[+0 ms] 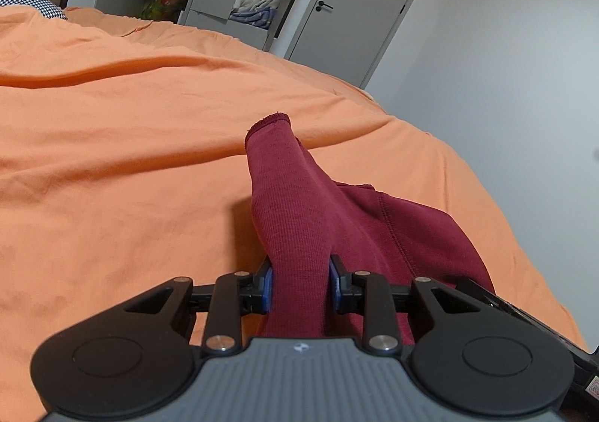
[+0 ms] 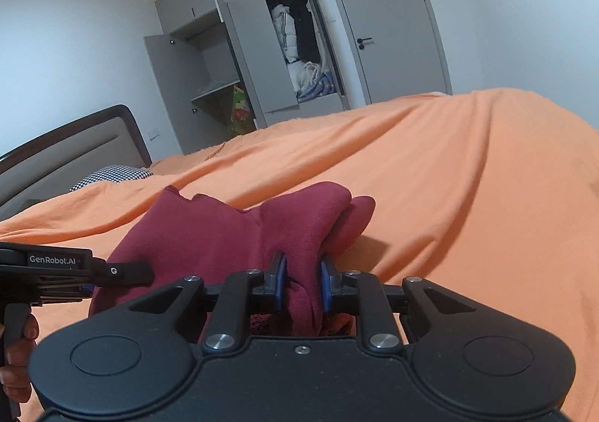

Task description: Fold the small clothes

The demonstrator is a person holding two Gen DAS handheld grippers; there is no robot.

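A dark red knitted garment [image 1: 299,205] lies bunched on the orange bedspread [image 1: 131,130]. My left gripper [image 1: 301,285] is shut on a ribbed part of it that stretches forward, ending in a cuff. In the right wrist view the same dark red garment [image 2: 224,234] is pinched in a thick fold by my right gripper [image 2: 302,285], its blue pads pressing the cloth from both sides. The left gripper [image 2: 123,270] shows at the left edge of that view, held by a hand [image 2: 18,347], its tip against the cloth.
The orange bedspread [image 2: 449,178] covers the whole bed. A headboard [image 2: 75,145] and a checked pillow [image 2: 112,175] are at the far left. Beyond the bed stand an open grey wardrobe [image 2: 262,58] with clothes and a shut grey door [image 2: 385,21].
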